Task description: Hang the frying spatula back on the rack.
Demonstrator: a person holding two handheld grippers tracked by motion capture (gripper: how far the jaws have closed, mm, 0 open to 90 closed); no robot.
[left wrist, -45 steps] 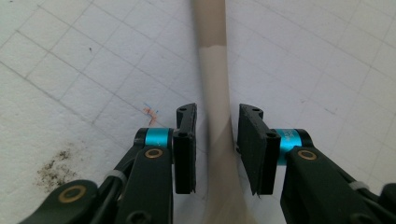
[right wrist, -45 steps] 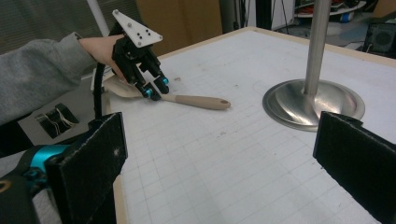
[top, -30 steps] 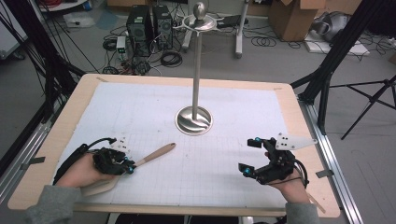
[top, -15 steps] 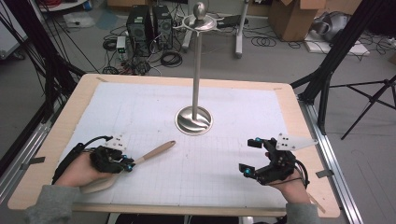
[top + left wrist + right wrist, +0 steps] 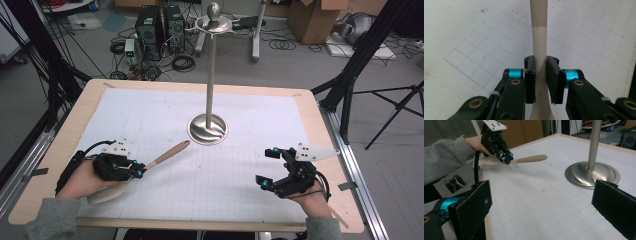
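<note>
A beige wooden spoon point(image 5: 170, 152) lies at the front left of the white gridded mat, its handle pointing toward the stand. My left gripper point(image 5: 140, 170) is shut on the handle; in the left gripper view the jaws press the spoon point(image 5: 538, 37) from both sides at my left gripper point(image 5: 540, 62). The spoon's wide end point(image 5: 107, 192) shows under the hand. My right gripper point(image 5: 266, 167) stands open at the front right with nothing between its pads point(image 5: 471, 207). In the right gripper view my left gripper point(image 5: 506, 158) holds the spoon point(image 5: 531, 159) a little above the mat.
A metal stand with a round base point(image 5: 207, 129) and a tall pole point(image 5: 210, 65) rises at the mat's middle back, also as the base point(image 5: 592, 173). The wooden table edge point(image 5: 320, 130) frames the mat. Computers and cables lie on the floor beyond.
The left gripper has shifted slightly away from the front edge and the spoon's handle tip has risen. The right gripper has stayed still and open.
</note>
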